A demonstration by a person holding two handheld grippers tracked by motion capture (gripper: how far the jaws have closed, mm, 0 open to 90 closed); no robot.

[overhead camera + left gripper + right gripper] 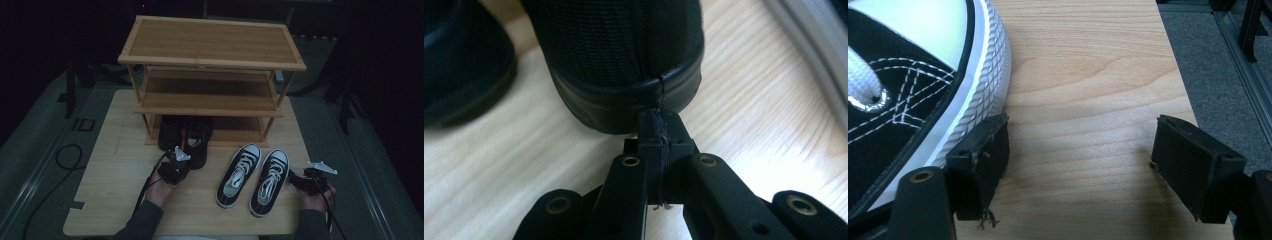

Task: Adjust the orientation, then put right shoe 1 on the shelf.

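Approx. halfway, I'd judge: 2 black shoes sit at the bottom tier of the 3-tier rack, heels poking out front; 2 sneakers lie on the table just in front of the rack, unshelved. Left gripper, jaws closed on nothing, tips touching a black shoe's heel. Right gripper, jaws wide apart, beside the rt sneaker.

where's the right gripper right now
In the high view the right gripper sits at the table's near right edge, jaws open, one jaw against the right sneaker's white sole.
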